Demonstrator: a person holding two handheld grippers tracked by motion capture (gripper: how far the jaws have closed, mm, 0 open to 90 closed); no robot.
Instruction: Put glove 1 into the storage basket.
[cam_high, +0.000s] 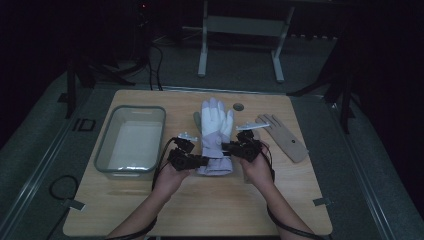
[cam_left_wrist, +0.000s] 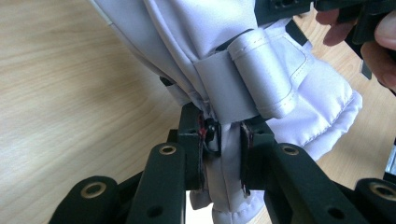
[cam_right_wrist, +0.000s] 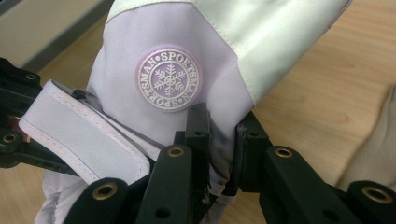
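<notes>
- A pale lilac and white ski glove (cam_high: 216, 135) lies in the middle of the wooden worktop (cam_high: 210, 210), its finger end pointing away from the person.
- The left gripper (cam_high: 204, 160) has its fingers clamped on the cuff edge at the glove's left side; in the left gripper view (cam_left_wrist: 223, 154) the fabric is pinched between the pads beside a grey wrist strap (cam_left_wrist: 261, 74).
- The right gripper (cam_high: 226, 147) has its fingers clamped on the glove's right side; in the right gripper view (cam_right_wrist: 223, 154) they grip the lilac fabric just below a round snowflake badge (cam_right_wrist: 168, 79).
- A clear plastic bin (cam_high: 131, 141) stands left of the glove.
- A tan glove (cam_high: 283, 136) lies to the right, apart from the lilac one.
</notes>
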